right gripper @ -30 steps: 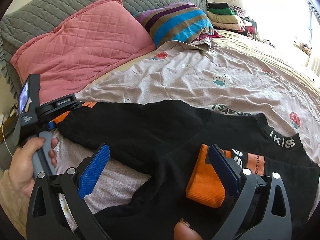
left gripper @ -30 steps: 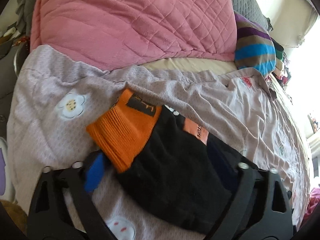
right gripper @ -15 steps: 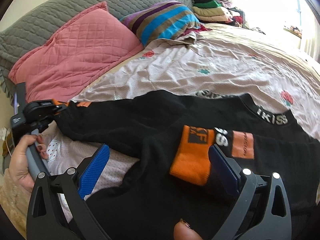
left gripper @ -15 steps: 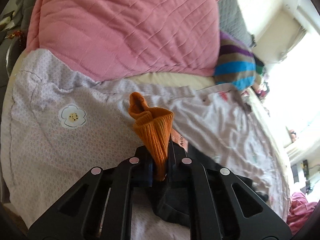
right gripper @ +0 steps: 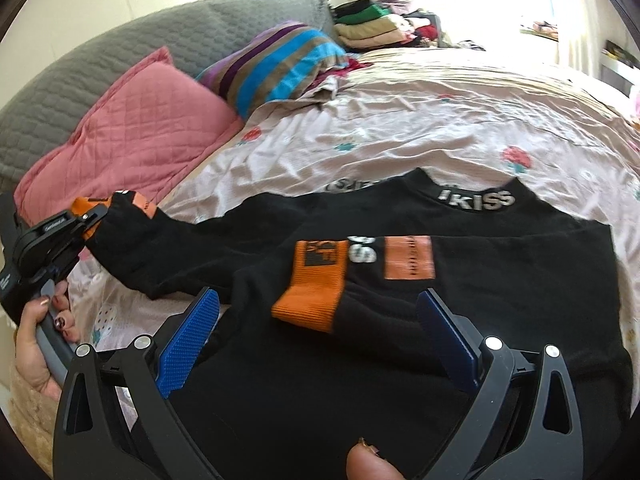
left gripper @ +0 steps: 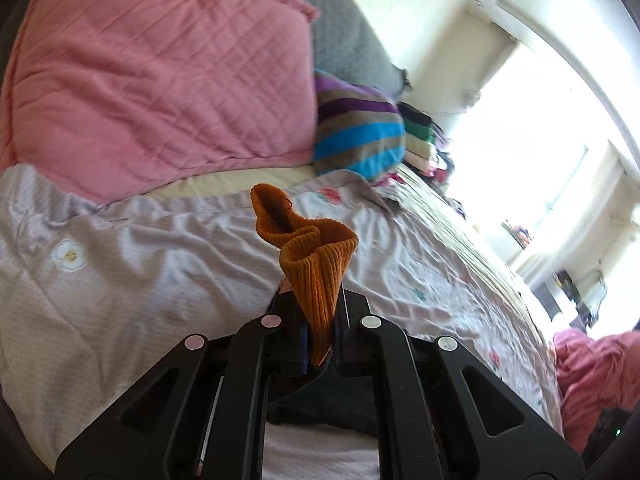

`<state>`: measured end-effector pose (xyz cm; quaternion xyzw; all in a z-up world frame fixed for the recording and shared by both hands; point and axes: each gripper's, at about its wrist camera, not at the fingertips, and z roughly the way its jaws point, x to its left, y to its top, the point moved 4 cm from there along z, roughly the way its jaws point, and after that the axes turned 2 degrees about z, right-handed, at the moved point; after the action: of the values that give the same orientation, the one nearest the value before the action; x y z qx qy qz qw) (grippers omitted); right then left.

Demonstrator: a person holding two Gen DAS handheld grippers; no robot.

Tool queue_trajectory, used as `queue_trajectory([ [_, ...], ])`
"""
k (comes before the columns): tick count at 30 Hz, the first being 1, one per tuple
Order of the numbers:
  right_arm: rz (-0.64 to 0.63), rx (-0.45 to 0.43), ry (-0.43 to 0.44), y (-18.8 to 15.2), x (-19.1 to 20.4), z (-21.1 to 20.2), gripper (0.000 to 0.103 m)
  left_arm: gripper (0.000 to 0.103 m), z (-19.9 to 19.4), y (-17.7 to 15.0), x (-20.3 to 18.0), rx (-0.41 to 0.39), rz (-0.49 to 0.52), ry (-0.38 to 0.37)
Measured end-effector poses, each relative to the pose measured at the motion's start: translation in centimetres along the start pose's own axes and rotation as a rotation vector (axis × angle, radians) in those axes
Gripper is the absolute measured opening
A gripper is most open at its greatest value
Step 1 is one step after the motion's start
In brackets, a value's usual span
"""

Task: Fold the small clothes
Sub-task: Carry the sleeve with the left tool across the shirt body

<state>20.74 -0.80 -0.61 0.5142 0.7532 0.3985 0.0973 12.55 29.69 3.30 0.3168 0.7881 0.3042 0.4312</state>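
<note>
My left gripper (left gripper: 320,336) is clenched on the orange cuff (left gripper: 316,268) of the black sweater (right gripper: 400,312), which lies spread on the bed sheet (right gripper: 440,128), a pale one with small flower prints. My right gripper (right gripper: 320,336) is released, its blue pads (right gripper: 188,344) wide apart above the other cuff (right gripper: 312,284), folded onto the chest. At the bed's head I see a pink pillow (left gripper: 160,80), a striped pillow (right gripper: 276,64) and a grey headboard (right gripper: 100,60). Folded clothes (right gripper: 372,26) are stacked near the bright window (left gripper: 540,160).

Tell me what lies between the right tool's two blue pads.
In the right wrist view, the black sweater with one folded-in orange cuff lies between the open right tool's pads.
</note>
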Motion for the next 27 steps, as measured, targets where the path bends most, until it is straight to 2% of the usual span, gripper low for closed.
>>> queue_trajectory([
  [6,0.055,-0.024,-0.044,-0.1,-3.0,-2.0,0.098,0.003,-0.7,-0.6,-2.8,-0.014,0.049,-0.082],
  [13,0.103,-0.044,-0.098,-0.4,-5.8,-4.0,0.098,0.003,-2.3,-1.7,-6.8,0.004,0.098,-0.211],
  [17,0.124,-0.054,-0.117,-0.4,-7.1,-5.0,0.098,0.003,-2.8,-2.5,-8.6,0.039,0.090,-0.289],
  [27,0.181,-0.065,-0.157,-0.8,-10.2,-6.7,0.098,0.003,-3.2,-5.2,-13.3,0.116,0.138,-0.414],
])
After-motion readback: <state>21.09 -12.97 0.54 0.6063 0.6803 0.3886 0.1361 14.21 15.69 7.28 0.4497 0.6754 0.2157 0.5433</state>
